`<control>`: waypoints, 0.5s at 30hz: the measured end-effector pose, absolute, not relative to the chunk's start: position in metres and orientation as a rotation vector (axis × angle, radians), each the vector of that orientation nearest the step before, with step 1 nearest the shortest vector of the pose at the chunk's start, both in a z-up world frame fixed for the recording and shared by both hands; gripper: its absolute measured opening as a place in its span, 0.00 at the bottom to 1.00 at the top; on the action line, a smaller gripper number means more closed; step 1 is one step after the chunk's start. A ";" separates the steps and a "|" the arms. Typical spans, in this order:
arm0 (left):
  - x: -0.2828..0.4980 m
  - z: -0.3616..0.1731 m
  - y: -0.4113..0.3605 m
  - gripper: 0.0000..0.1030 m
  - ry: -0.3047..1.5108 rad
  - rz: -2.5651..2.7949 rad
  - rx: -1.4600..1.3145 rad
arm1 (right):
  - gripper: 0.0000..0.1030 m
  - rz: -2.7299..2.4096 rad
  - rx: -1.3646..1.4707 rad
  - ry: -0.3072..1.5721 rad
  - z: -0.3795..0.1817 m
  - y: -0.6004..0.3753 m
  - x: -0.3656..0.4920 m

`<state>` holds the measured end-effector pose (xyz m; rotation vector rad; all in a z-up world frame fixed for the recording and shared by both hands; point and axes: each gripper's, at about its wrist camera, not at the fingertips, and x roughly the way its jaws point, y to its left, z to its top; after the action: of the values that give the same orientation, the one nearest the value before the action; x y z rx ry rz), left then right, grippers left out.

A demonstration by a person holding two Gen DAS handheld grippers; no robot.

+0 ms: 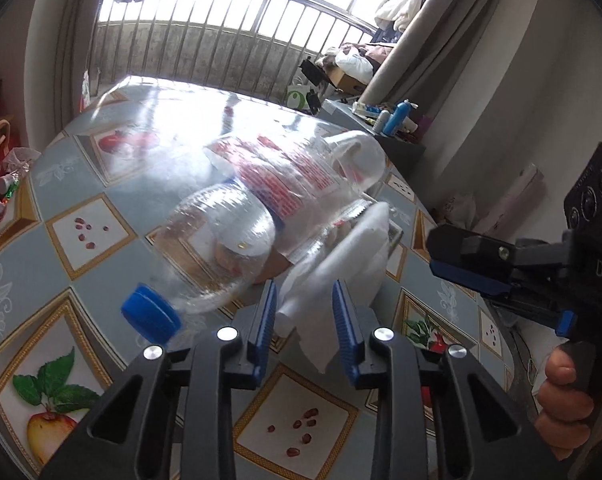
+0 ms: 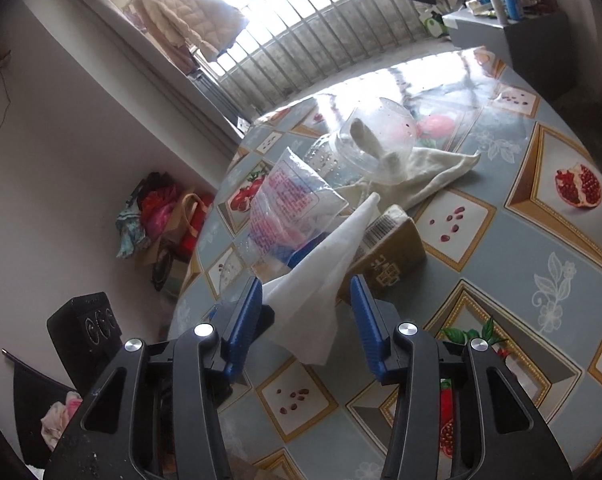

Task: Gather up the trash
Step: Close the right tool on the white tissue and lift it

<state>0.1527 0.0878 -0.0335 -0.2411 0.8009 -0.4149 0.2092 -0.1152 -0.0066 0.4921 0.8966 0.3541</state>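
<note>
A clear plastic bottle (image 1: 237, 224) with a blue cap (image 1: 151, 314) and red-printed label lies on its side on the fruit-patterned table (image 1: 81, 216). A white tissue (image 1: 333, 280) lies beside it, reaching between the open jaws of my left gripper (image 1: 305, 324). In the right wrist view the same tissue (image 2: 313, 300) lies between the open jaws of my right gripper (image 2: 305, 324), in front of the bottle (image 2: 289, 200), a small brown cardboard box (image 2: 389, 256) and a clear plastic cup (image 2: 373, 144) lying on a white cloth (image 2: 433, 176). The right gripper (image 1: 481, 264) also shows at the left view's right edge.
A grey side cabinet (image 1: 385, 136) with bottles and clutter stands beyond the table's far right. Bags and clothes (image 2: 161, 216) lie on the floor by the wall left of the table. A barred balcony window (image 1: 229, 40) is behind.
</note>
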 end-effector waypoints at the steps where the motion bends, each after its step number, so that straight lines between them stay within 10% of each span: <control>1: 0.152 -0.037 0.084 0.27 0.813 -0.428 -0.242 | 0.45 0.350 0.494 0.904 -0.008 -0.116 0.210; 15: 0.141 -0.049 0.074 0.23 0.839 -0.497 -0.279 | 0.45 0.382 0.514 1.032 -0.022 -0.107 0.228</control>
<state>0.1406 0.0742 -0.0487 -0.2790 0.8393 -0.4970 0.2275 -0.1071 -0.0222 0.5144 1.0321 0.3822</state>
